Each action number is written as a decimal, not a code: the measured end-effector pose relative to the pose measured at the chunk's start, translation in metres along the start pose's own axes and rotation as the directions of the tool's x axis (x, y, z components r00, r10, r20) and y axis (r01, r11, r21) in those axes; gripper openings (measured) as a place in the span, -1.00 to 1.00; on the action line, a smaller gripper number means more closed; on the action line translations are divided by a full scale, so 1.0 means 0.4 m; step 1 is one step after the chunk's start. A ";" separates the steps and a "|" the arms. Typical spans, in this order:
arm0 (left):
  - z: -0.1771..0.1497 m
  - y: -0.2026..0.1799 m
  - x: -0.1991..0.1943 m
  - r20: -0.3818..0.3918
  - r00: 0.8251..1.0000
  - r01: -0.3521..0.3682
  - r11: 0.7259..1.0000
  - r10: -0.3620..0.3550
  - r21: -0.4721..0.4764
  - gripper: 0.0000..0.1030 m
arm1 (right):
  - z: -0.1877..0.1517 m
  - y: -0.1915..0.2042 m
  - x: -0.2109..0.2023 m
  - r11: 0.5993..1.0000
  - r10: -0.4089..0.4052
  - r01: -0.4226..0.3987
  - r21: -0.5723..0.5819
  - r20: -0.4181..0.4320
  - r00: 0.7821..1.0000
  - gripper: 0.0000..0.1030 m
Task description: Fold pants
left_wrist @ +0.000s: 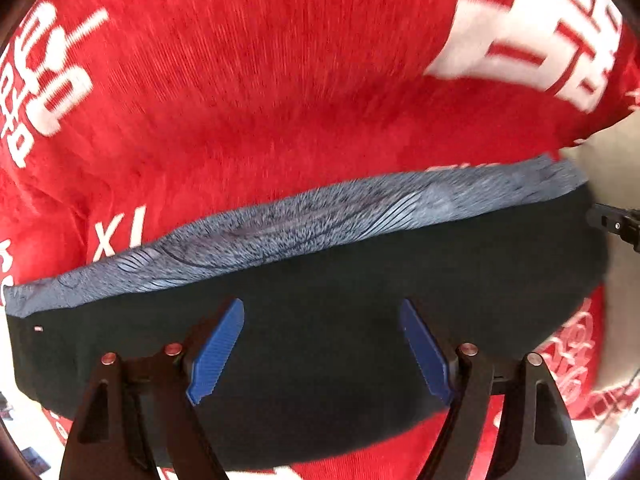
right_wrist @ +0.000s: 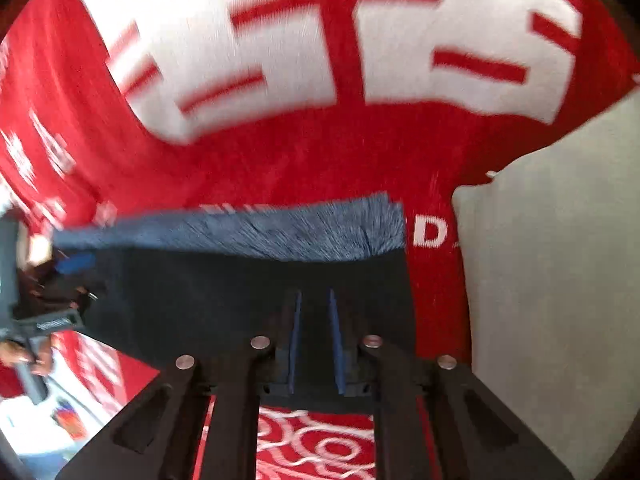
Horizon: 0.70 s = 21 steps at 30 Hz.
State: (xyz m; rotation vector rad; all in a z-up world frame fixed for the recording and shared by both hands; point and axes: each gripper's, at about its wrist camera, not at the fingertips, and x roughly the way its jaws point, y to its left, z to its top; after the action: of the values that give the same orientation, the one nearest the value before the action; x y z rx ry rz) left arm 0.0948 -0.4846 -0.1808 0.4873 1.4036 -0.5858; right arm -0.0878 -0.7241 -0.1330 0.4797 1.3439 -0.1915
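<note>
Red cloth [left_wrist: 248, 92] printed with white lettering is covering the whole surface under my rig, and I cannot tell whether a table or something else is lying beneath it.

On my left gripper [left_wrist: 320, 352] the jaws are standing spread wide, blue pads [left_wrist: 216, 352] apart, with nothing pinched; directly between and beyond them the dark pants [left_wrist: 320, 280] are lying flat, folded into a broad band. Just past the fingertips the pants' blue-grey patterned band [left_wrist: 320, 220] is running across the view along the far edge. Off to the right of these jaws, at the end of the pants, a bit of black hardware [left_wrist: 618, 226] is poking in, and pale fabric [left_wrist: 624, 280] is showing beyond the red cloth.

On my right gripper [right_wrist: 314, 344] the jaws are standing nearly together, a narrow gap showing between the blue pads [right_wrist: 338, 344]. Dark fabric of the pants [right_wrist: 240, 300] is lying in and under that gap, but I cannot tell whether the pads are pressing on it. Ahead of these jaws the blue-grey band [right_wrist: 256, 228] is again marking the far edge. To their left the other gripper [right_wrist: 60, 288] is blurring into view, with a hand [right_wrist: 24, 354] below it. To their right a pale cushion-like surface [right_wrist: 560, 260] is lying beside the red cloth [right_wrist: 320, 152].
</note>
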 end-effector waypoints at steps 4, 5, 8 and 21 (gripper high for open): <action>0.015 -0.015 0.076 0.009 0.999 -0.048 0.998 0.049 -0.042 0.57 | 0.023 -0.018 0.112 0.998 -0.058 0.058 0.000 -0.018 0.998 -0.84; 0.020 -0.014 0.080 0.030 0.998 -0.053 0.997 0.055 -0.052 0.64 | 0.033 -0.026 0.110 0.999 -0.042 0.042 0.015 0.005 0.999 -0.84; 0.038 -0.013 0.085 0.043 0.997 -0.055 0.996 0.058 -0.067 0.71 | 0.067 -0.044 0.045 0.998 -0.037 0.030 0.056 0.124 0.992 -0.57; 0.026 0.011 0.065 0.060 0.997 -0.050 0.994 0.056 -0.094 0.71 | 0.118 -0.110 0.094 0.991 -0.031 0.027 0.129 0.029 0.999 -0.83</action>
State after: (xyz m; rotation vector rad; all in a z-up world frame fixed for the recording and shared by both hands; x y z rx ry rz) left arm 0.1073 -0.4902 -0.2056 0.4278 1.3477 -0.4870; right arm -0.0553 -0.7787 -0.1721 0.5633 1.3140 -0.3098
